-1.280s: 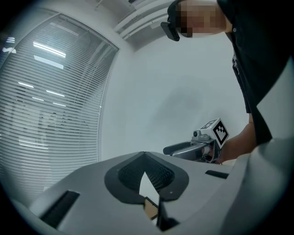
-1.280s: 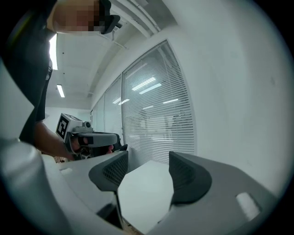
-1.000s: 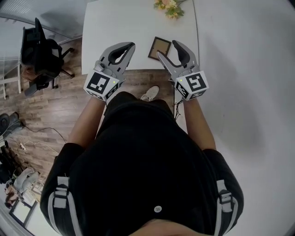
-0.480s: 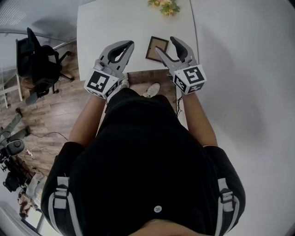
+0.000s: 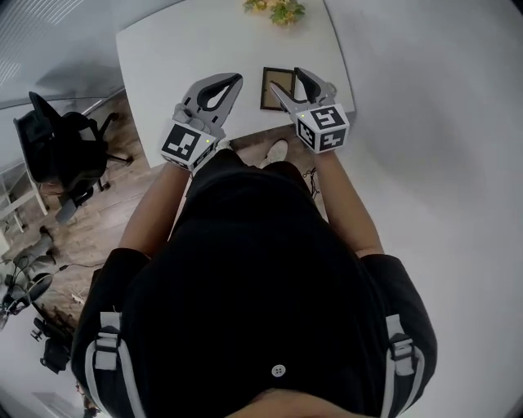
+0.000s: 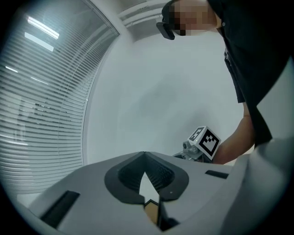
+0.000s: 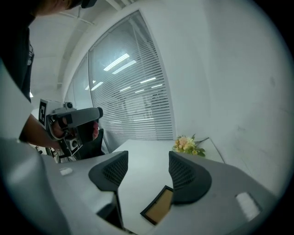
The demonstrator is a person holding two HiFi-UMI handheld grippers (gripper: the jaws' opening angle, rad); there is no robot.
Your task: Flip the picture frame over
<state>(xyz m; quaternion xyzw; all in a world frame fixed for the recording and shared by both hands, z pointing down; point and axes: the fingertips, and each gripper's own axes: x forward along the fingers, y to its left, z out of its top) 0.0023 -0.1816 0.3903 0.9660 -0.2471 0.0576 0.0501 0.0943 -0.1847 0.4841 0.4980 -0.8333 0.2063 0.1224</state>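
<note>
A small dark picture frame [image 5: 277, 88] with a brown panel facing up lies flat near the front edge of the white table [image 5: 180, 49]. My right gripper [image 5: 296, 83] hovers over the frame's right side, open and empty. In the right gripper view the frame [image 7: 158, 205] shows low between the two pads [image 7: 110, 170], and no pad touches it. My left gripper [image 5: 232, 82] is to the left of the frame, over the table edge, shut on nothing. In the left gripper view a sliver of the frame [image 6: 150, 212] shows through the gap under the joined tips [image 6: 145, 155].
A bunch of flowers [image 5: 274, 10] lies at the table's far edge, beyond the frame. A black office chair [image 5: 59, 151] stands on the wooden floor [image 5: 106, 212] to the left. A white wall [image 5: 441, 122] runs along the table's right side.
Both grippers have moved forward and down toward the table. The right one now reaches over the frame's right side, and its jaws stay open. The left stays shut.
</note>
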